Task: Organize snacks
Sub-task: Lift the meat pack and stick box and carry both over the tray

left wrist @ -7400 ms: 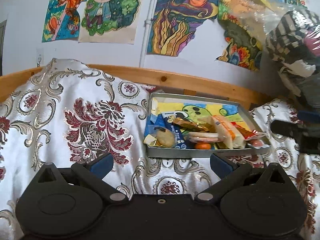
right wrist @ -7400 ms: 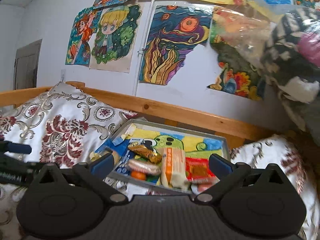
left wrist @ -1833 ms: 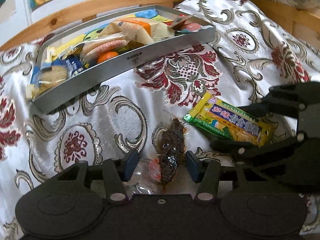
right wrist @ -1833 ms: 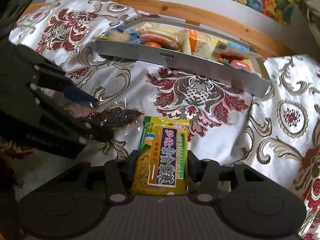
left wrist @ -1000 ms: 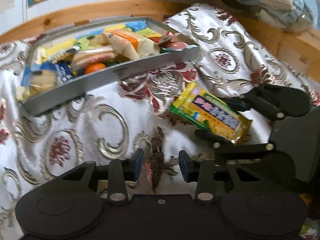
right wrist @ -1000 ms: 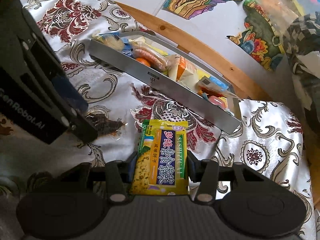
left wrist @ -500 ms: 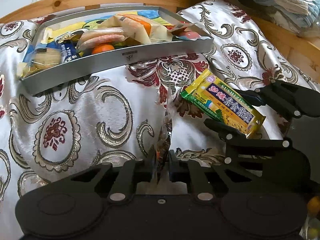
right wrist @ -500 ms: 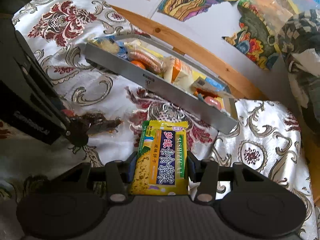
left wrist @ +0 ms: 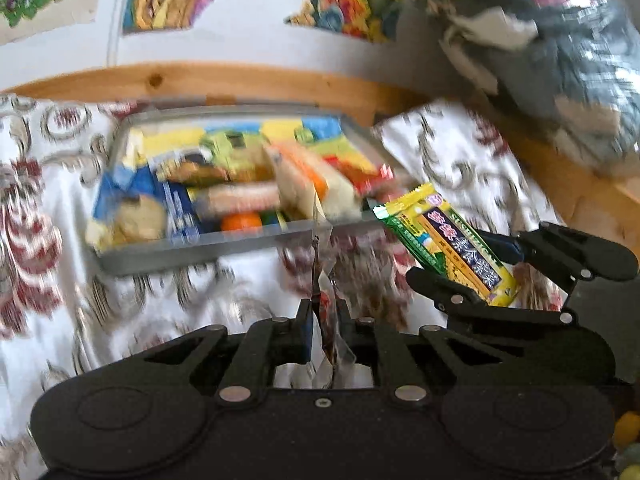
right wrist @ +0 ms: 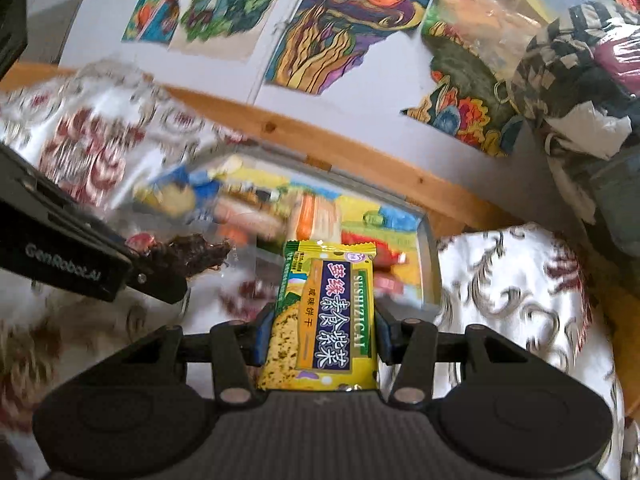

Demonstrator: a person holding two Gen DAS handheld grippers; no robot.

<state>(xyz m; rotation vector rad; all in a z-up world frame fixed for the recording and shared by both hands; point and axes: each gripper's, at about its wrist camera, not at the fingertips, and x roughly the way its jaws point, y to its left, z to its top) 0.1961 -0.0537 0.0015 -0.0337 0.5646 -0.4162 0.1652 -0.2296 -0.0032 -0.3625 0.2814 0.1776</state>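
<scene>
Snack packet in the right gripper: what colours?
Yellow-and-green snack packet with a dark purple label panel and an orange strip; clearest in the right wrist view.

The left gripper [left wrist: 324,322] pinches a thin dark snack packet [left wrist: 325,300] edge-on. Straight ahead lies the grey tray [left wrist: 192,250] of snacks; to its right, the right gripper [left wrist: 476,264] clamps a yellow-green biscuit packet [left wrist: 444,240].

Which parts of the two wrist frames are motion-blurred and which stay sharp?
Left wrist view: tray, cloth and wall posters are smeared; the left gripper and its clear-wrapped dark snack stay sharp, as does the yellow packet. Right wrist view: tray and cloth smeared, posters fairly crisp; right gripper and packet print sharp. Both show fisheye bending.
</scene>
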